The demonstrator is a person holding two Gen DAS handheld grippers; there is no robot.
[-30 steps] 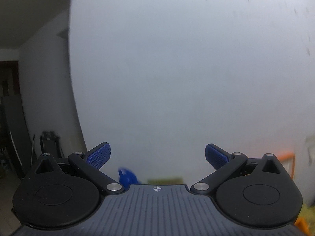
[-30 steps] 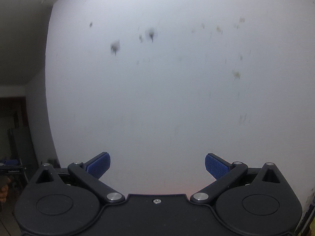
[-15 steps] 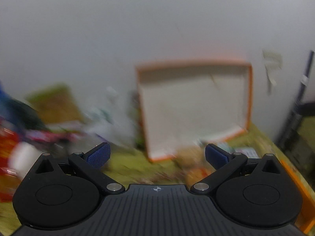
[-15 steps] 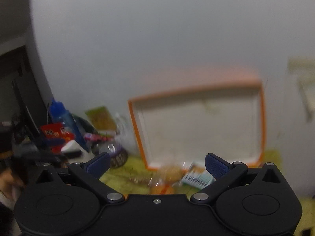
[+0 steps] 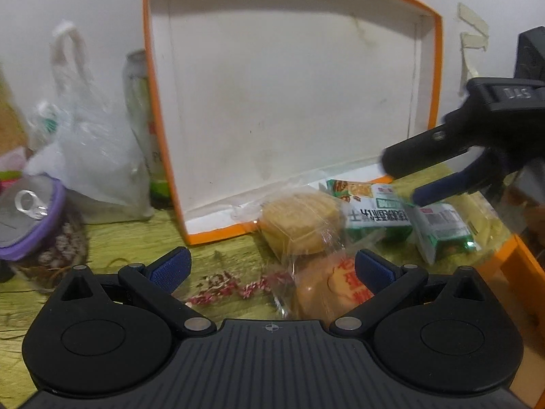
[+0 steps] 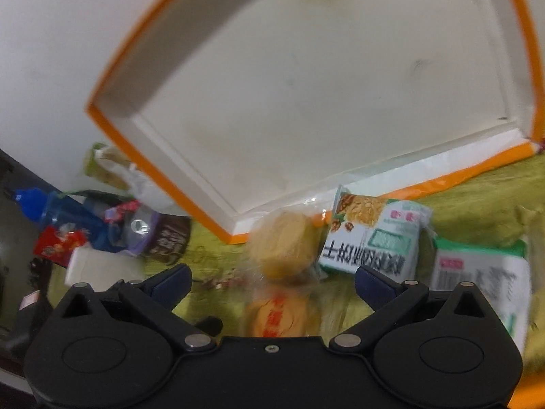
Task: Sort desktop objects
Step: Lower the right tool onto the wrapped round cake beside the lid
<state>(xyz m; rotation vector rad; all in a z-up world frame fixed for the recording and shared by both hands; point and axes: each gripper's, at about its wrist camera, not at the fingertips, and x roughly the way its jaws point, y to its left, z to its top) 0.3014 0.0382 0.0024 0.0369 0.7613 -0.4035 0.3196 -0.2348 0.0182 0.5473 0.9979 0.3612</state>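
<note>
A wrapped round yellow pastry lies on the green-yellow tabletop in front of an orange-edged white box lid that leans against the wall. A second wrapped pastry with red print lies nearer me. Two green-and-white snack packs lie to the right. My left gripper is open and empty, just short of the pastries. My right gripper is open and empty above the red-print pastry; it also shows at the right of the left wrist view.
A clear plastic bag, a tall can and a purple-lidded tin stand at the left. The right wrist view shows a blue bottle and a red packet at far left. An orange edge lies at the right.
Both cameras have tilted down from the bare white wall to the cluttered tabletop and come closer to the pastries and the box lid. Both grippers stayed open.
</note>
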